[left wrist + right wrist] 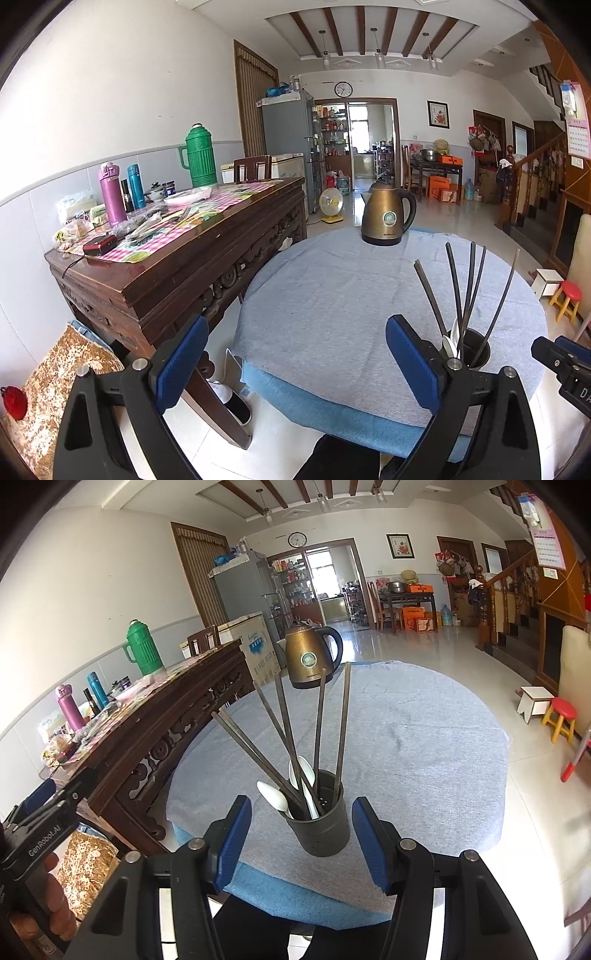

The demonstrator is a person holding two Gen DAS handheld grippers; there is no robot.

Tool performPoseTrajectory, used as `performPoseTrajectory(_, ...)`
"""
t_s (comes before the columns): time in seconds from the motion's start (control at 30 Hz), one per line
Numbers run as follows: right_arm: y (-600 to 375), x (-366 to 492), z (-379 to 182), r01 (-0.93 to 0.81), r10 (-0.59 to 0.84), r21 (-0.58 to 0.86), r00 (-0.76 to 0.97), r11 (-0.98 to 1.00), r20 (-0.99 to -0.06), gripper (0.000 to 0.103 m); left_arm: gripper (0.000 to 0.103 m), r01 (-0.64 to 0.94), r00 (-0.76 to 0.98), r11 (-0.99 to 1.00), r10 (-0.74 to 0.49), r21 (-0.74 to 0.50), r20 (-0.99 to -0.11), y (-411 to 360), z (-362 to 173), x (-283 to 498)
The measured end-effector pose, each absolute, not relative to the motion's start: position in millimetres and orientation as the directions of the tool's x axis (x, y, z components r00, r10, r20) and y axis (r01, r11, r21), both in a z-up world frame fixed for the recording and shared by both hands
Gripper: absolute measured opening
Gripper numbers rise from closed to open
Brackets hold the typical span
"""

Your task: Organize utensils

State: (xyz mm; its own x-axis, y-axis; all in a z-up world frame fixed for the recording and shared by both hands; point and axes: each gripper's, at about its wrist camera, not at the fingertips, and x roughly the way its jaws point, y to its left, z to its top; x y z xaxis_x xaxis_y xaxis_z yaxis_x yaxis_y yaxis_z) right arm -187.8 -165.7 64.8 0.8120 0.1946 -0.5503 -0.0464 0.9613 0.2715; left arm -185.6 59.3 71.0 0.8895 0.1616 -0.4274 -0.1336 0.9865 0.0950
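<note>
Round worktop (424, 738) under grey cloth, utensil holder (320, 827) near your edge.
Left to right: your left tool (295, 363) hangs spread and empty over bare cloth, the holder off to its right; your right tool (302, 843) is nearer, spread and empty, the holder straight ahead between its pads, chopsticks (320, 716) and white spoons (303, 775) standing upright inside.
</note>
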Motion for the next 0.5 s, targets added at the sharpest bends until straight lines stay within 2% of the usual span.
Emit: performPoseTrajectory(0.5, -143.6, -186.8, 62.4, -0.07, 0.169, 0.192, 0.807, 0.979, -0.565, 0.061, 0.097, -0.132, 0.88, 0.984, 0.172, 0.12, -0.442, 64.8, 63.7, -183.9)
